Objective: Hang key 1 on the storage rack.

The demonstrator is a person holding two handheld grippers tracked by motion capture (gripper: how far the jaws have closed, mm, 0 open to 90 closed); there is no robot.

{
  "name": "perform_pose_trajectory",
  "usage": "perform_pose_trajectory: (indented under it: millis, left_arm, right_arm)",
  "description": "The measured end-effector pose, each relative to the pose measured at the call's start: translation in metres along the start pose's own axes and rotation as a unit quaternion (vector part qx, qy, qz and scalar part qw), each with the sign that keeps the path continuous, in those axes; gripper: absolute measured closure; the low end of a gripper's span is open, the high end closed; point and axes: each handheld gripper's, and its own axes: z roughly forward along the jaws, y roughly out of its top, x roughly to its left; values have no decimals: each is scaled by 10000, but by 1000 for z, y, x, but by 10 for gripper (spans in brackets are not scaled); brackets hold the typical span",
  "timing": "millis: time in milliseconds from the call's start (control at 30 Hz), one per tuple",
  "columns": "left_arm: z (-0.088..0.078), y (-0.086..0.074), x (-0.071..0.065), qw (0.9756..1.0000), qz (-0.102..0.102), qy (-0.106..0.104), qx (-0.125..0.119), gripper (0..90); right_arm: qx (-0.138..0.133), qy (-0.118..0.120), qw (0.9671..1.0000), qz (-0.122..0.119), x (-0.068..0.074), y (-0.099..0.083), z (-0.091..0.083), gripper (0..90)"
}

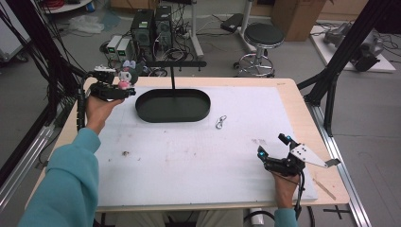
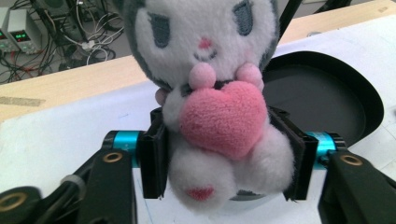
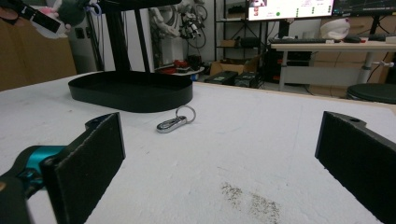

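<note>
Black oval tray (image 1: 173,115), plush toy (image 2: 212,100) above

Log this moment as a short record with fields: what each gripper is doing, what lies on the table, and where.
left gripper: raised over the table's far left corner, fingers against both sides of the plush toy
plush toy: grey and white, pink heart on its chest, off the table
right gripper: near right of the table, fingers wide apart, nothing between them
tray: black, oval, far centre of the white mat, with an upright post
keyring clip: silver, lying on the mat just right of the tray
</note>
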Motion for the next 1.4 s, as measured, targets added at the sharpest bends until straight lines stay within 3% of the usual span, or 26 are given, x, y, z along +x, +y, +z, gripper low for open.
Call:
perform_pose_trajectory:
  millis: [200, 267, 500, 667, 900, 1067, 1300, 1400]
  left_arm:
    - [3, -1, 2, 9998, 115, -122, -90, 245]
    - [2, -2, 4, 9993, 143, -263, -227, 173]
    - [-5, 1, 1, 9959, 341, -321, -778, 17]
    - [-12, -5, -1, 9873, 719, -460, -1342, 17]
    - [-25, -21, 0, 9798, 819, -843, -1621, 17]
    - [-44, -41, -7, 9711, 1038, -1035, -1881, 17]
    - [-73, -80, -17, 9574, 1181, -1203, -2344, 17]
    - [-83, -98, -19, 9538, 1174, -1224, -2480, 17]
  right_arm:
    - [-11, 8, 10000, -18, 0, 0, 0, 7]
    - [-13, 7, 10000, -21, 0, 0, 0, 7]
    - [-14, 7, 10000, -18, 0, 0, 0, 7]
    - [9, 1, 10000, 1, 0, 0, 0, 7]
    - [11, -16, 10000, 21, 0, 0, 0, 7]
    - [22, -30, 10000, -1, 0, 0, 1, 7]
    - [30, -40, 10000, -33, 0, 0, 1, 7]
    - [35, -29, 10000, -47, 1, 0, 1, 7]
